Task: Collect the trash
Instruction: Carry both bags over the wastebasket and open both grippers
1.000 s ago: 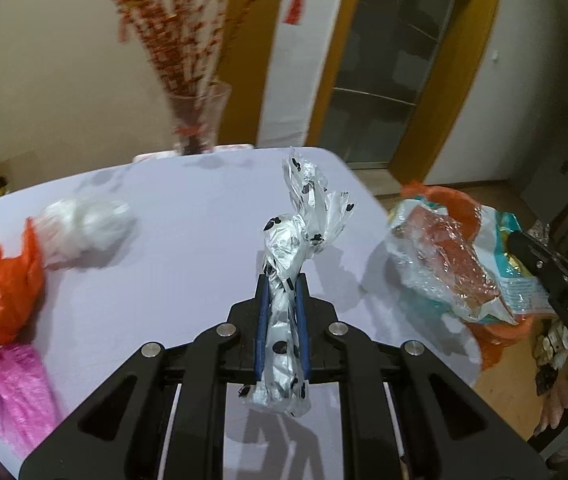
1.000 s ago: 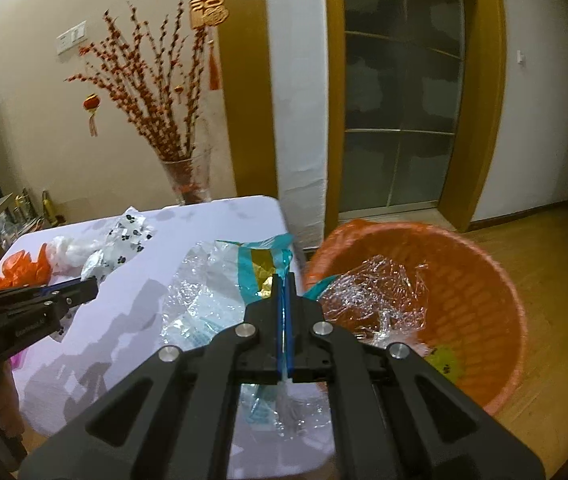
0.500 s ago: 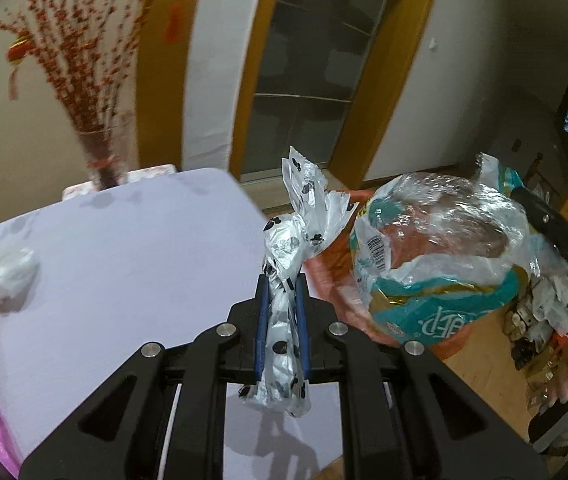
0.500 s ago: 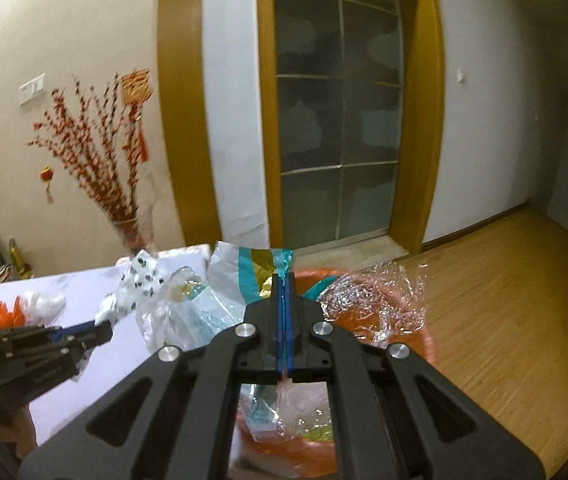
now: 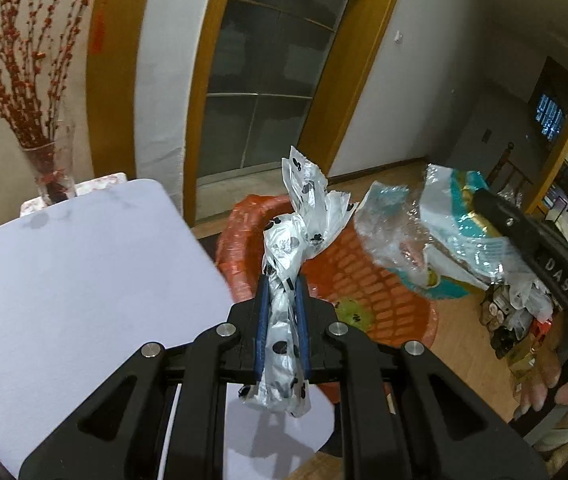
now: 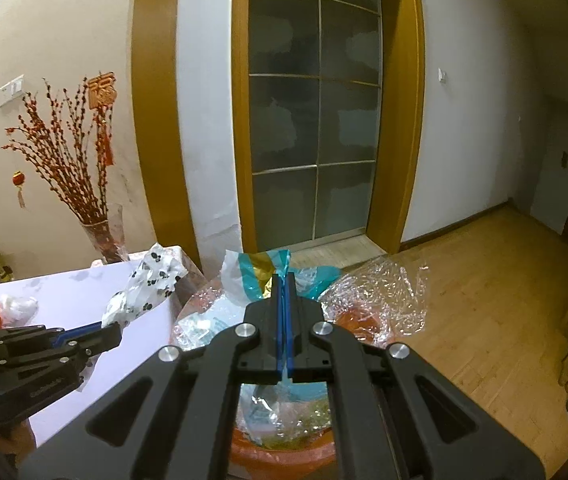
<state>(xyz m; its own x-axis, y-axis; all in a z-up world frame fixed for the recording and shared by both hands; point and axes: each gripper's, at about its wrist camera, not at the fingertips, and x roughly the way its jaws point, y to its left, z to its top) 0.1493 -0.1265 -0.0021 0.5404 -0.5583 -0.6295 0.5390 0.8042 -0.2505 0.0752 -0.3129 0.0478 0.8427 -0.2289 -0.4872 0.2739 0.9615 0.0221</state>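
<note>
Gripping a spotted bag (image 5: 284, 320), the left claw (image 5: 281, 300) hangs above the orange basket (image 5: 364, 280); right claw (image 6: 284, 312) pinches a wrapper (image 6: 259, 268).

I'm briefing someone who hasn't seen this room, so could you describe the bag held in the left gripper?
Beside the white table stands an orange basket. Above its near rim, the left gripper pinches a twisted white plastic bag. Only it has black paw prints; the crinkly wrapper alongside is clear and teal.
</note>
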